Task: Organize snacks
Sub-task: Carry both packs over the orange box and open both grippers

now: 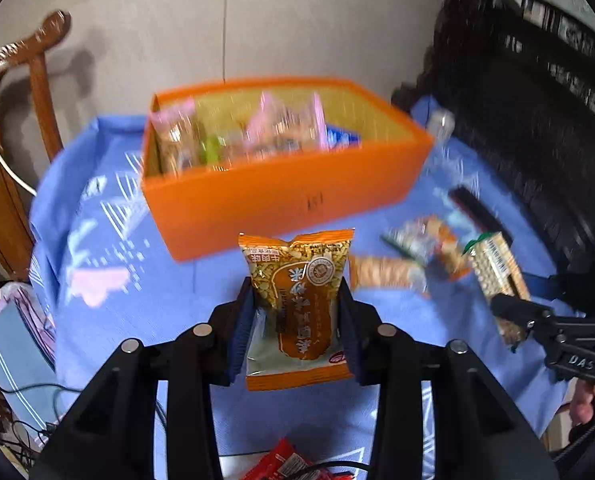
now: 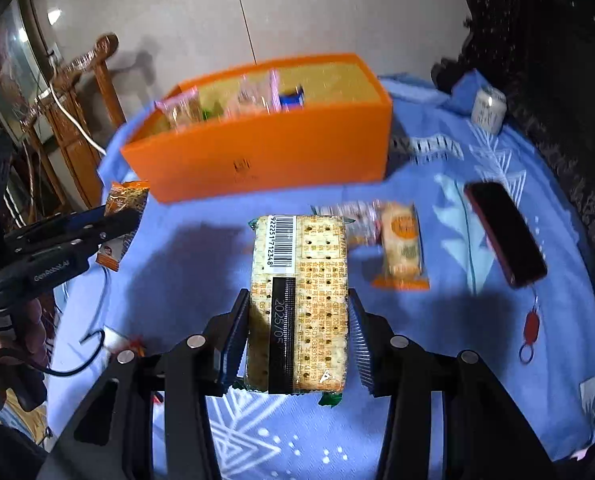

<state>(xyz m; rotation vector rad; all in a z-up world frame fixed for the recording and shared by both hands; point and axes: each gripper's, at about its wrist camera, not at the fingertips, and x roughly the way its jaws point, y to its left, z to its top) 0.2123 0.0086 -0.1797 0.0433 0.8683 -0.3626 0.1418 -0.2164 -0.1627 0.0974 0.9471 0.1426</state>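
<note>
Both grippers loaded, mid-air over the blue patterned tablecloth (image 2: 477, 320). Left gripper (image 1: 297, 320) is clamped on an orange-brown crinkly foil snack pouch (image 1: 297, 300), held upright between the pads w/ the open orange rectangular box (image 1: 273, 200) straight ahead. Right gripper (image 2: 297, 336) is closed on a clear-wrapped cracker pack w/ barcode label (image 2: 299, 300), also raised, box (image 2: 257, 160) ahead of it.

Progress: box already holds several packets, pink-edged and blue ones at least, blurred, can't count. 2 more are in hand, not yet dropped in. Left on the cloth: an orange-trimmed biscuit packet (image 2: 401, 252) and a blurry pack just beside it, maybe 1 more; a red wrapper (image 1: 285, 464) near the table edge. Dark phone-like slab (image 2: 505, 236) isn't a snack.

Judgement: roughly past halfway, these 2 go in next, then the stragglers.
</note>
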